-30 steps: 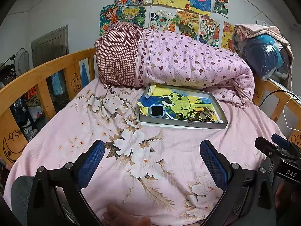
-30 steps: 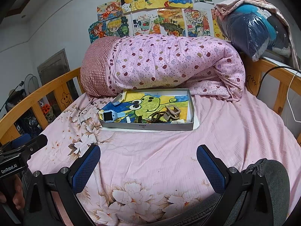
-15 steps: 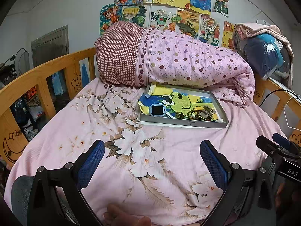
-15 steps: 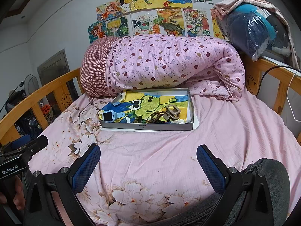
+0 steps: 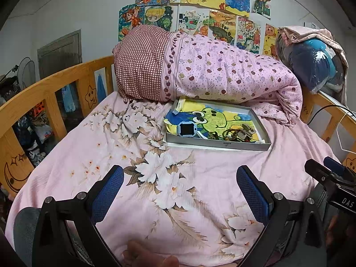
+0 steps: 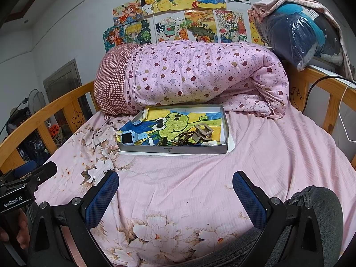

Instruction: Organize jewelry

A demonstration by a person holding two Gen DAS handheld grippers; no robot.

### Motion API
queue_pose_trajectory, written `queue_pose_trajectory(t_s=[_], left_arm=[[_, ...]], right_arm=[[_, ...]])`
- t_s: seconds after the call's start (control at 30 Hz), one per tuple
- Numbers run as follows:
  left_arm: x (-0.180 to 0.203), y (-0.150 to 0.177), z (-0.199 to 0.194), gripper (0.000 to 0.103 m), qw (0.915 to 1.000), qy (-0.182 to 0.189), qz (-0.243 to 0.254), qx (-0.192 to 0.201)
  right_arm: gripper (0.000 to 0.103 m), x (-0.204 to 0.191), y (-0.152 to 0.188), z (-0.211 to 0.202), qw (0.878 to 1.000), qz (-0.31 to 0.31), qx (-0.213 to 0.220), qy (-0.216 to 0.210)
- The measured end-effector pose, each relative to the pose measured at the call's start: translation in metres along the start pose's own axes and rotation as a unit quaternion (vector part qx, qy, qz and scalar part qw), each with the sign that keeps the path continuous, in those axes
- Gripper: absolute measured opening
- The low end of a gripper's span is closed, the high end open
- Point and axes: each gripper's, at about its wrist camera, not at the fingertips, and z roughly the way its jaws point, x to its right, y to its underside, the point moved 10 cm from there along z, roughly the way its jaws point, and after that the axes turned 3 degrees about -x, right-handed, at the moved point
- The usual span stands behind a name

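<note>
On the bed (image 5: 155, 178), near the rolled quilt (image 5: 222, 77), we see a shallow grey box (image 6: 173, 149) lined with a frog drawing. All the jewelry we can make out lies inside it: a blue watch (image 6: 128, 137) at its left end, and toward its right end a tangle of dark bracelets (image 6: 184, 139) with a tan hair claw (image 6: 202, 131) resting on them.

We hold the left hand-held gripper (image 5: 180, 189) and the right hand-held gripper (image 6: 175, 194) low over the sheet, well short of the box, both spread wide and carrying nothing.

This layout fits two stages: pieces heaped in the box waiting to be sorted, or pieces gathered there and the work over. We cannot settle which. Any reach into the box would call for a narrow, careful pinch, since the bracelets look knotted together.

From the right wrist we see the claw and small white bits along the near wall clearly; from the left wrist that cluster is a blur, perhaps including a metal clip, though the watch face shows squarely there.
</note>
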Motion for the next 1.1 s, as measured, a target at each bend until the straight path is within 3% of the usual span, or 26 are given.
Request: queue_pose_trajectory(t_s=[1.1], left_arm=[[-0.0002,-0.0015,0.0007,0.099,1.0,0.001,0.002,-0.002]], right_arm=[[0.103,0.0034,-0.0002,0.0,1.0,0.002,-0.001,-0.001]])
